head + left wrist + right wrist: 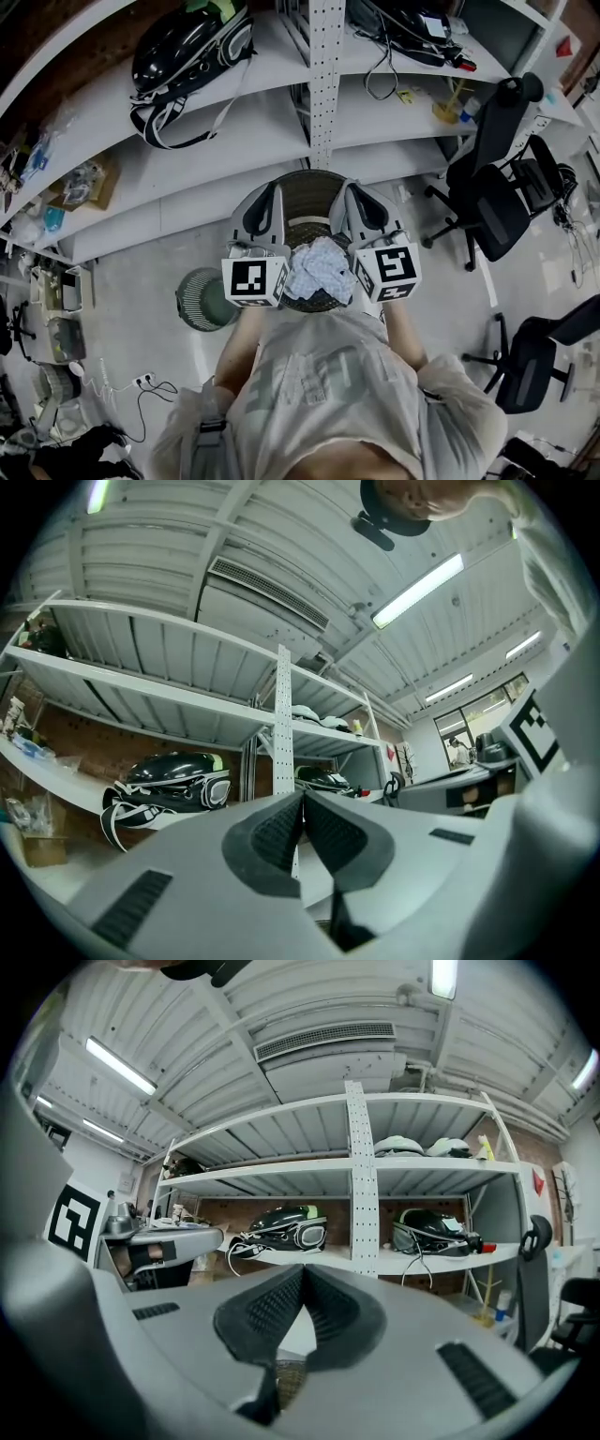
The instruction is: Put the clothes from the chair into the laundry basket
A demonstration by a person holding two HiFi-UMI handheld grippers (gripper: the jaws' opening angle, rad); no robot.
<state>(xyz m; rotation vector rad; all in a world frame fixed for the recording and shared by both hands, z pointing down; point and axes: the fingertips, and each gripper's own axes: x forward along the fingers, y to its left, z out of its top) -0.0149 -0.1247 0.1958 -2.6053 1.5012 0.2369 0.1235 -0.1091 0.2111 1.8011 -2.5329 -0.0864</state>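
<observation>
The left gripper point(302, 799) has its ribbed pads point(277, 834) pressed together at the tips, with nothing between them. The right gripper point(303, 1274) is likewise closed and empty, its pads point(272, 1312) meeting along their length. In the head view the two are held side by side, marker cubes toward the person and tips pointing at the shelves point(323, 103). Between the cubes lies a crumpled pale cloth point(319, 267). It sits at the near side of the dark woven basket point(314, 180), which stands on the floor against the shelving. A sliver of the weave shows under the right gripper's jaws in its own view. A black bag point(187, 47) rests on a shelf, and office chairs point(497, 202) stand at the right.
</observation>
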